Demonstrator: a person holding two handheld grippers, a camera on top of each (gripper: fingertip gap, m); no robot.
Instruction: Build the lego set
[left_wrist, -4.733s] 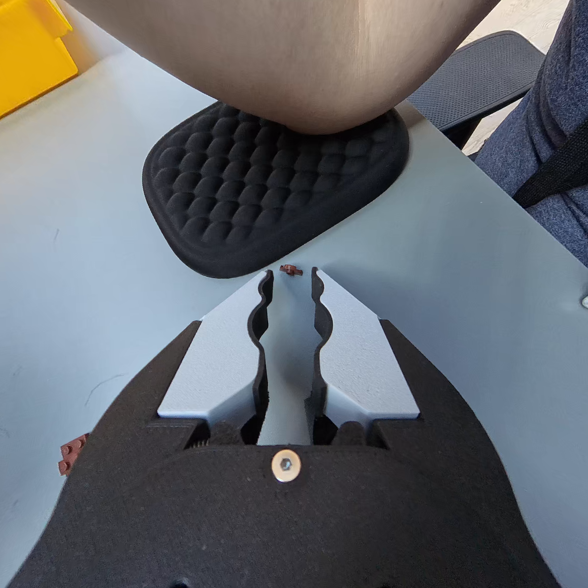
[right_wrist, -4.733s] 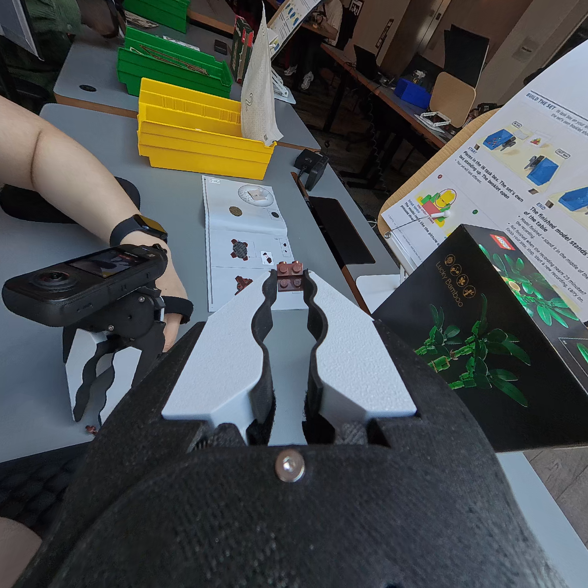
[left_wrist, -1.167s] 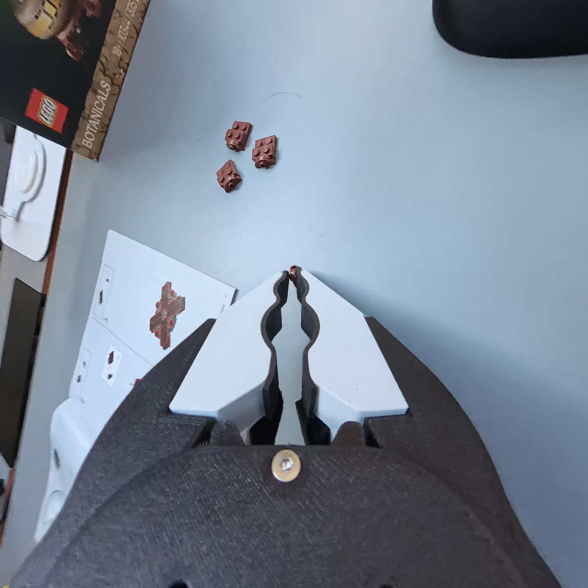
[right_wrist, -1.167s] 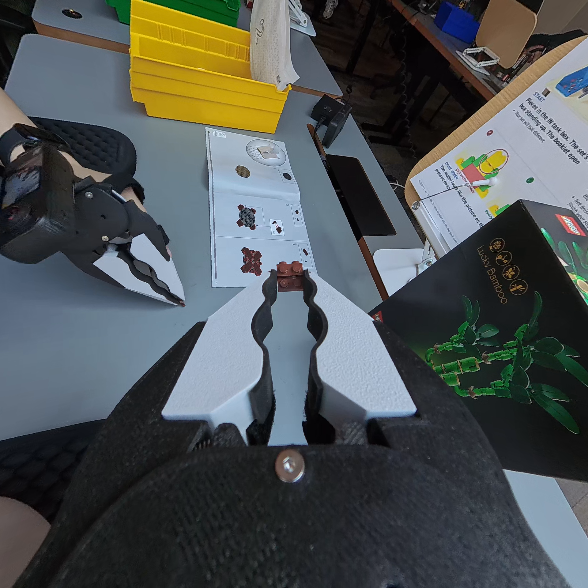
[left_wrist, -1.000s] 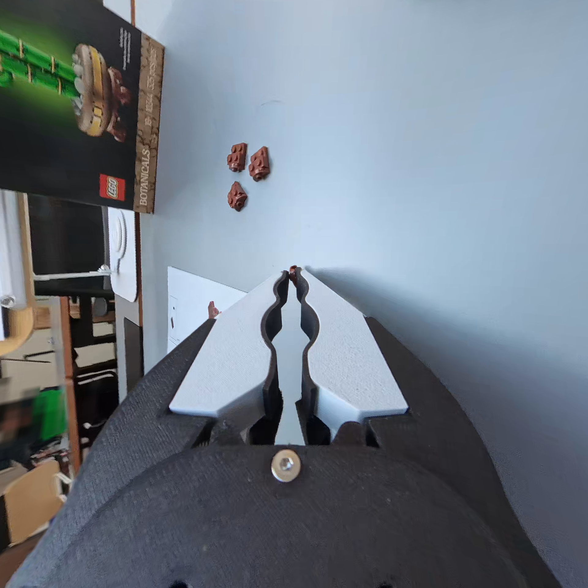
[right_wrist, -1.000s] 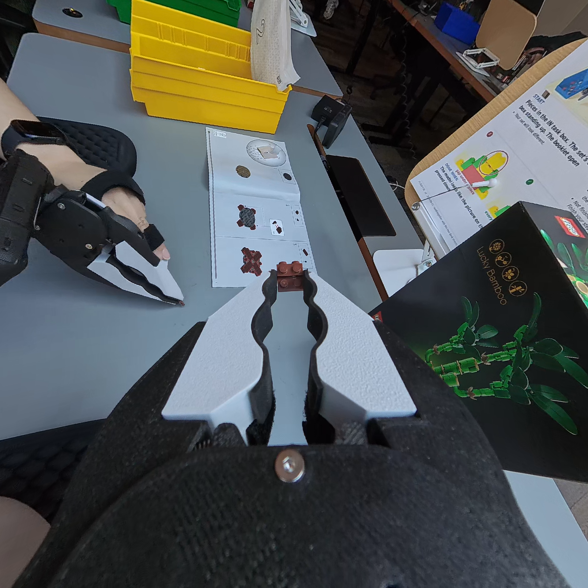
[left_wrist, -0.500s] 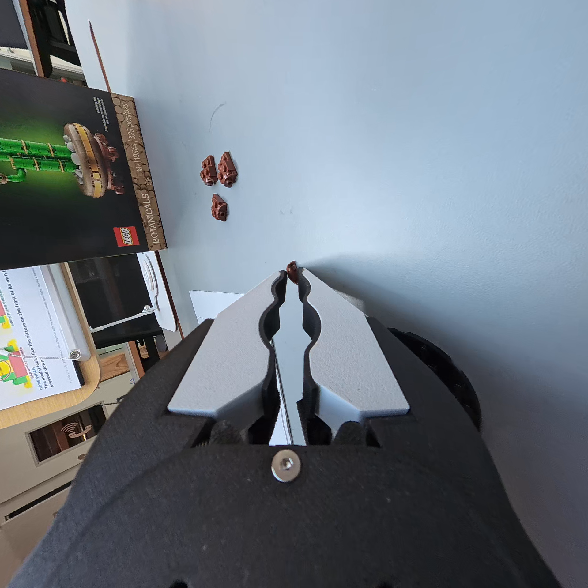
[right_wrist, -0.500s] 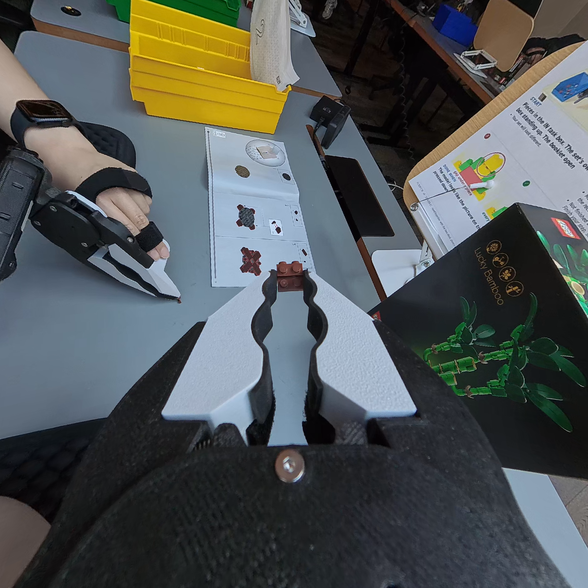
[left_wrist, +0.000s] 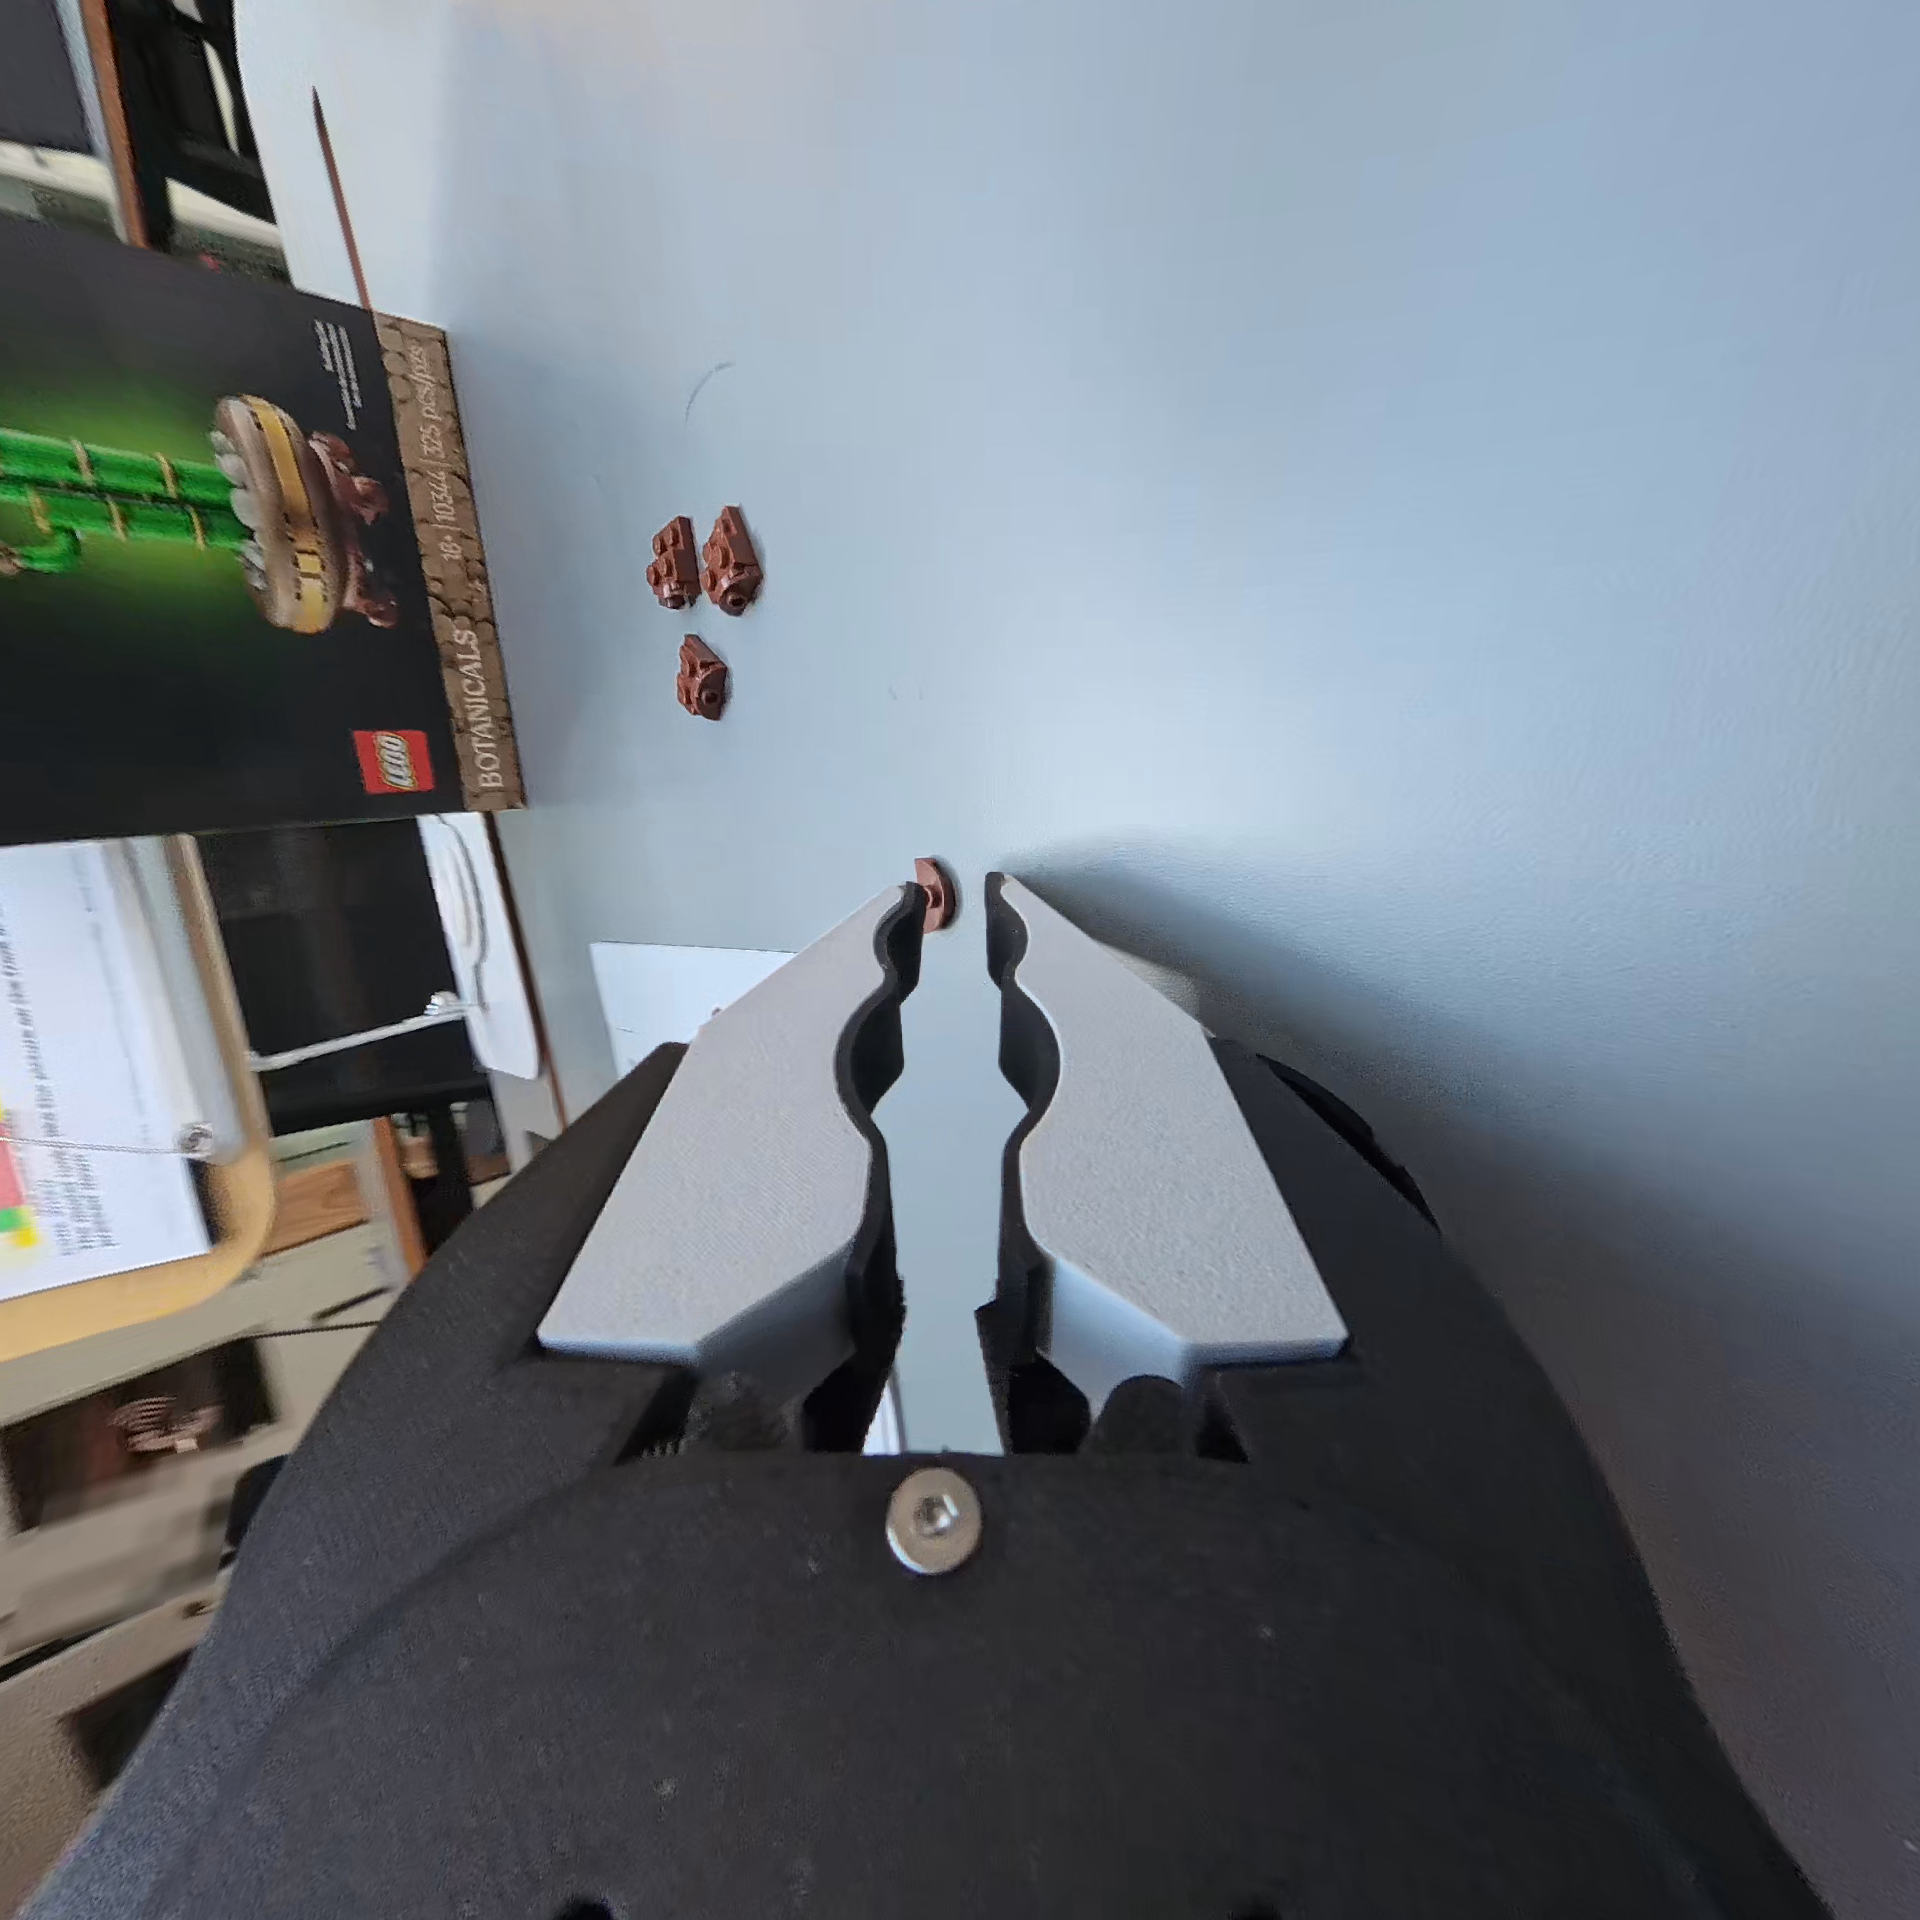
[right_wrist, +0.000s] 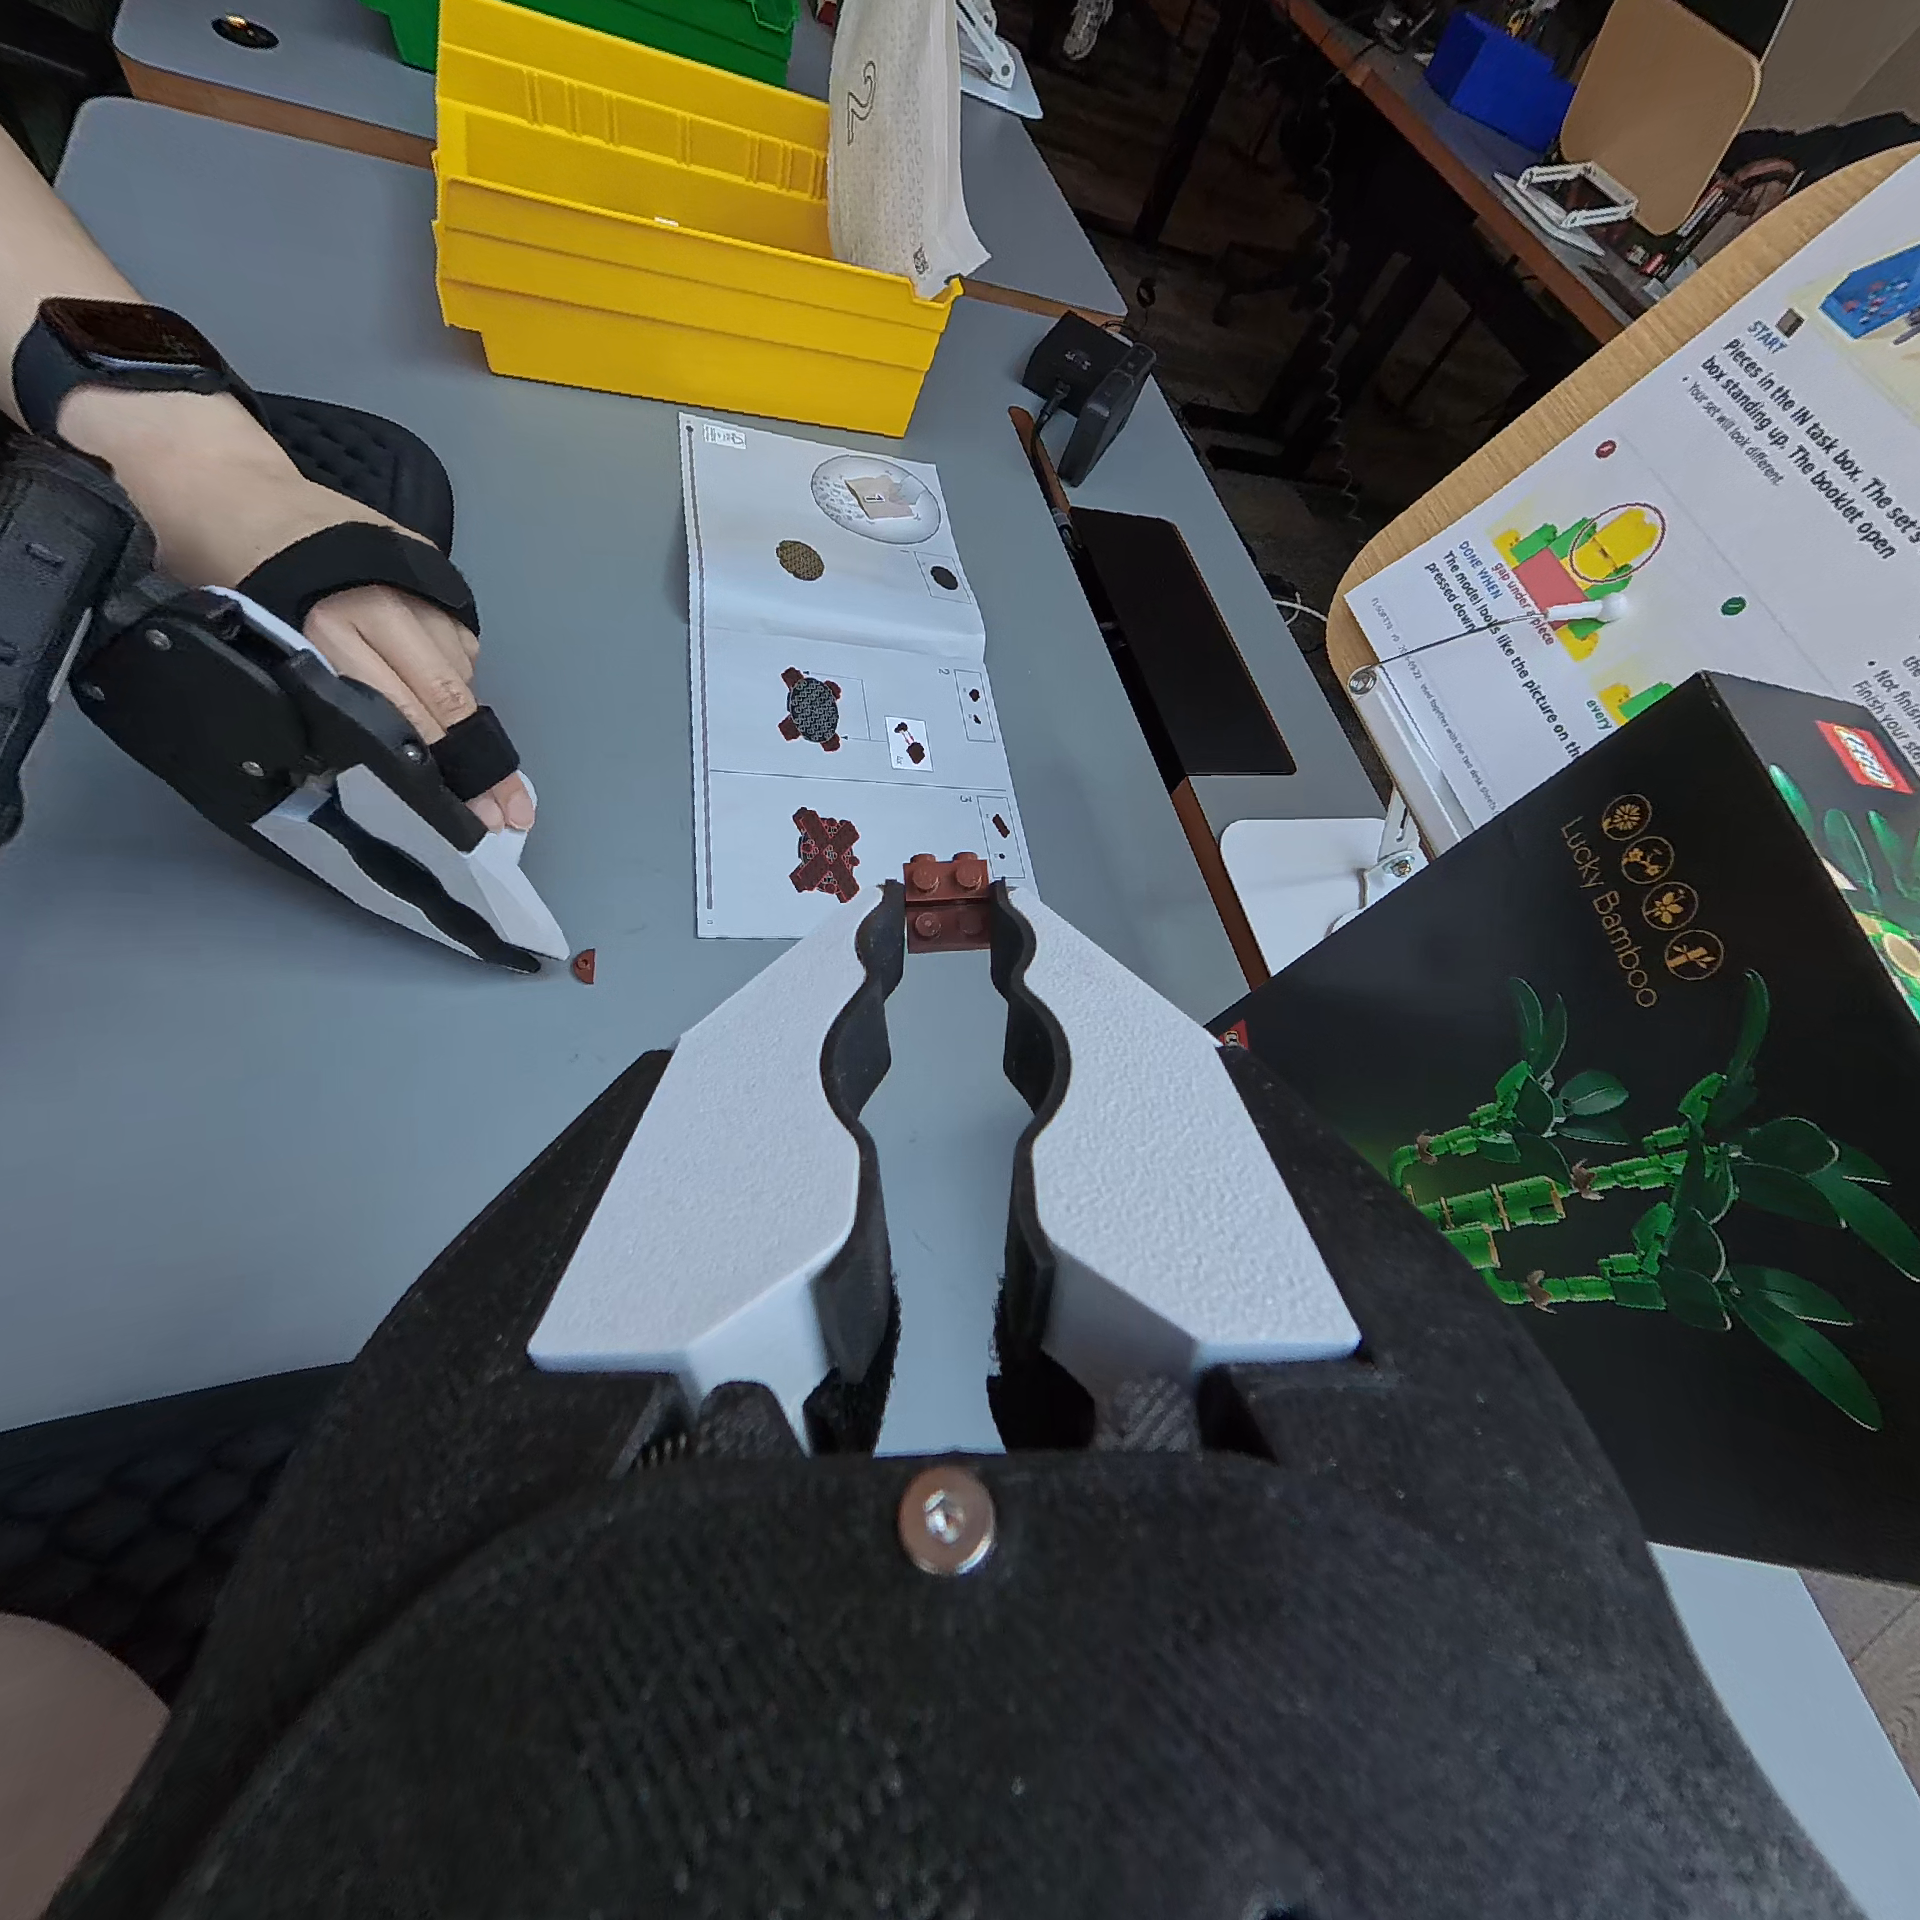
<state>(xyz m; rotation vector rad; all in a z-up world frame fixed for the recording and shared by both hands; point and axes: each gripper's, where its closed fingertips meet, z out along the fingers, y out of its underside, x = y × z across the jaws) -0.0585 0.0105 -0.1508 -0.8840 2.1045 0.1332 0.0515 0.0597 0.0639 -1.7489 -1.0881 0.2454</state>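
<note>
My left gripper (left_wrist: 956, 890) is slightly open, rolled on its side with its tips low at the grey table (left_wrist: 1351, 520). A small reddish-brown piece (left_wrist: 935, 894) sits free beside its left fingertip. In the right wrist view that piece (right_wrist: 585, 964) lies on the table just past the left gripper (right_wrist: 530, 956). My right gripper (right_wrist: 943, 920) is shut on a reddish-brown studded brick (right_wrist: 943, 902) and holds it above the table. Three more brown bricks (left_wrist: 701, 592) lie near the black set box (left_wrist: 208, 540).
The open instruction booklet (right_wrist: 842, 675) lies mid-table. Yellow bins (right_wrist: 675, 260) stand behind it. The set box (right_wrist: 1662, 1091) stands on the right, with a printed sheet on a wooden board (right_wrist: 1662, 499) behind. A black padded rest (right_wrist: 353, 457) lies under the person's left wrist. The gap from one gripper's tips to the other's is roughly 25 centimetres.
The left gripper has opened and let go of the small brown piece, which now rests on the table at its tips. The right gripper still holds its brick, hardly moved.
</note>
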